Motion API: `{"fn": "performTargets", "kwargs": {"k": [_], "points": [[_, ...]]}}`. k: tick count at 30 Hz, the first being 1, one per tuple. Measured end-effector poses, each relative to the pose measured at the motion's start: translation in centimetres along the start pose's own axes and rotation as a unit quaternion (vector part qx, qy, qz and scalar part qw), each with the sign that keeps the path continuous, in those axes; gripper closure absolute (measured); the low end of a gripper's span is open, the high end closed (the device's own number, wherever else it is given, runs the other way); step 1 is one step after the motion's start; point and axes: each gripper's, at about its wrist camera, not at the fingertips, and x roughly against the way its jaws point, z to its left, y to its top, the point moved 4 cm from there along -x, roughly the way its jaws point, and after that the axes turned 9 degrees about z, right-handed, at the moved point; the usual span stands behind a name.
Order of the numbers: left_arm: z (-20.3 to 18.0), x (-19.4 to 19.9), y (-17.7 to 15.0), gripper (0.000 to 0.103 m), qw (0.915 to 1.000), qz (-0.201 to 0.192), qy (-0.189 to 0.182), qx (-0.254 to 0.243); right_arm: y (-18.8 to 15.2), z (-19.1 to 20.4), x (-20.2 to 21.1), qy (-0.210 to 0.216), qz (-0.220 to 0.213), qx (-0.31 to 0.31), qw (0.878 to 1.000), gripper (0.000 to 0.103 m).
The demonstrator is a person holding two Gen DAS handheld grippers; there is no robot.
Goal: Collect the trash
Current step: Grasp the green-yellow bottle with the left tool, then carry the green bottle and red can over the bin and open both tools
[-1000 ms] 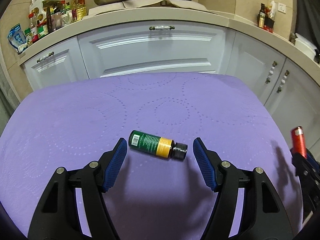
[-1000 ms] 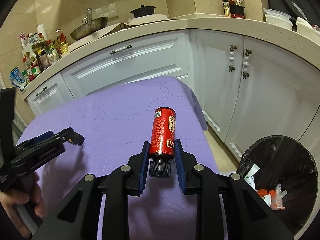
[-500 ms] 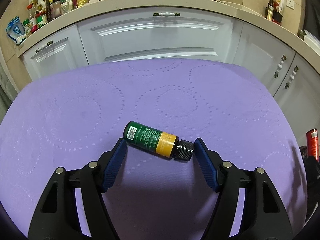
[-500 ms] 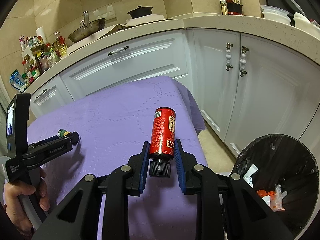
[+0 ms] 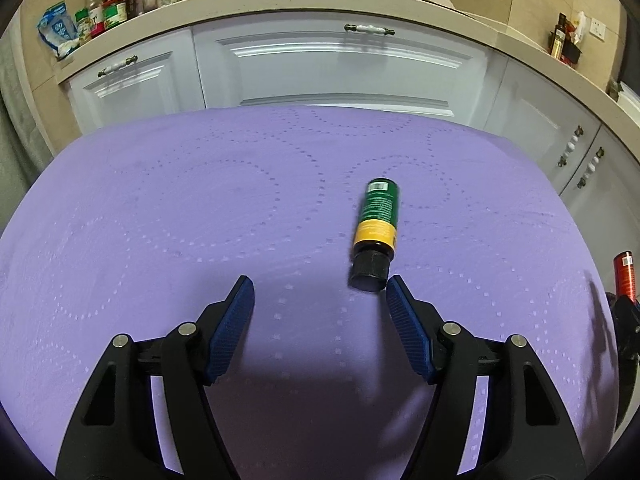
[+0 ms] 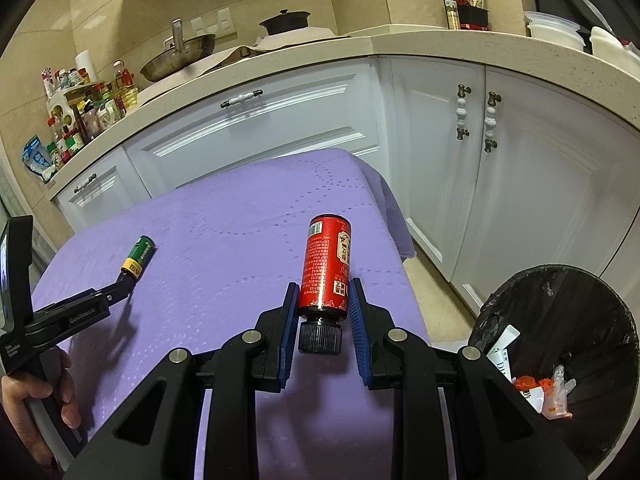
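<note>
The right claw (image 6: 323, 312) is clamped on a red bottle (image 6: 326, 268), its blue pads pressed against the lower body just above the black cap, which points back toward the camera. The bottle is held off the purple worktop (image 6: 224, 248), base tilted up and away, above the worktop's right-hand edge. Just past that edge, down on the floor, stands a black-lined trash bin (image 6: 560, 360) with scraps of paper and orange-and-white wrappers inside.

The left claw (image 5: 320, 300) stands wide apart with nothing gripped. A green bottle (image 5: 376, 224) with a yellow band lies on its side on the worktop — black cap toward the claw, base pointing away. The cap sits just inside the tip of the right-hand finger (image 5: 408, 320), very close to it or touching; which, I cannot tell. The left-hand finger (image 5: 232, 320) is well clear of the bottle.

From the right wrist view the left claw (image 6: 122, 286) reaches the green bottle (image 6: 138, 258) near the worktop's left side, a hand (image 6: 36, 412) gripping its handle.
</note>
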Motion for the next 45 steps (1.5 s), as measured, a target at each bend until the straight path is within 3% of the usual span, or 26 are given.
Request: {"fn": "performTargets", "kwargs": {"k": [8, 15, 28, 38, 45], "points": [[-2.2, -0.1, 1.4, 0.037, 0.9988, -0.022, -0.002, -0.044, 0.0, 0.1, 0.0, 0.000, -0.001, -0.002, 1.000, 0.077], [-2.8, -1.2, 1.7, 0.080, 0.9986, 0.000, -0.012, -0.051, 0.0, -0.1, 0.0, 0.000, 0.000, -0.004, 1.000, 0.077], [-2.8, 1.0, 0.3, 0.080, 0.9974, -0.025, -0.007, -0.067, -0.8, -0.2, 1.6, 0.001, -0.015, -0.011, 1.000, 0.077], [-2.8, 6.2, -2.2, 0.080, 0.9953, -0.059, -0.021, -0.074, -2.1, 0.3, 5.4, -0.007, -0.035, -0.008, 0.999, 0.077], [-4.3, 10.8, -4.2, 0.080, 0.9905, -0.087, -0.051, -0.093, -3.7, -0.2, 9.2, -0.030, -0.054, -0.011, 0.998, 0.077]]}}
